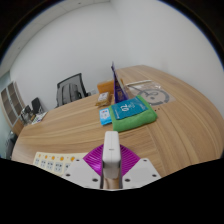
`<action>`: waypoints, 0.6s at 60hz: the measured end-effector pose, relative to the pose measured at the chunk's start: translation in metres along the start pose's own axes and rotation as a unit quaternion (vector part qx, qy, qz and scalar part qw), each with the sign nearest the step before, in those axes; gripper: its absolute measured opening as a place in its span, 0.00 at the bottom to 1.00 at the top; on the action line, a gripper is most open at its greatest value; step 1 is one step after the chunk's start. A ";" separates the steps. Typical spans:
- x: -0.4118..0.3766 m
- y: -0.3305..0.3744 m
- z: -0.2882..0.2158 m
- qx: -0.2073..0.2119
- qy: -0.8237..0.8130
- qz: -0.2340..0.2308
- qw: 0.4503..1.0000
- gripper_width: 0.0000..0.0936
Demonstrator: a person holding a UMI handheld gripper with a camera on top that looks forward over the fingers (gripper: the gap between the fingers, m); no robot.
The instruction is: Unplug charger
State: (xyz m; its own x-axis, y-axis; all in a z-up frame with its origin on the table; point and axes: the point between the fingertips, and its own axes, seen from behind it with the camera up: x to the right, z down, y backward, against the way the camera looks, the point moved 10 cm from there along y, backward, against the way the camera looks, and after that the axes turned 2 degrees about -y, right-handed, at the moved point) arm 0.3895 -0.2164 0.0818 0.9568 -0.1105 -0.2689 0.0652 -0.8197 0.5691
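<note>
A white block-shaped charger [111,152] stands upright between my two fingers, and the purple pads [96,159] press on it from both sides. My gripper [111,166] is shut on it, over the near edge of a wooden table [70,125]. The charger's lower end is hidden between the fingers, so I cannot see a socket or a cable there.
A white strip with coloured marks [55,160] lies just left of the fingers. Beyond them lie a green book [134,117] with a blue cover on it, a small blue box [105,117], an orange box [104,98] and a round plate [154,96]. Office chairs [68,90] stand behind the table.
</note>
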 end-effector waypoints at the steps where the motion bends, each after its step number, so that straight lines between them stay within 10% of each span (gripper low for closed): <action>1: 0.002 0.000 0.001 0.002 -0.012 -0.004 1.000 0.23; 18: 0.040 0.009 -0.003 -0.031 0.036 0.064 0.997 0.81; 36: 0.008 0.082 -0.032 -0.051 0.138 0.141 0.979 0.92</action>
State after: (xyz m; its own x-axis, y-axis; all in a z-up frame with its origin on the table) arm 0.4111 -0.2666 0.1509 0.9801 -0.1569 0.1216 -0.1977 -0.7158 0.6697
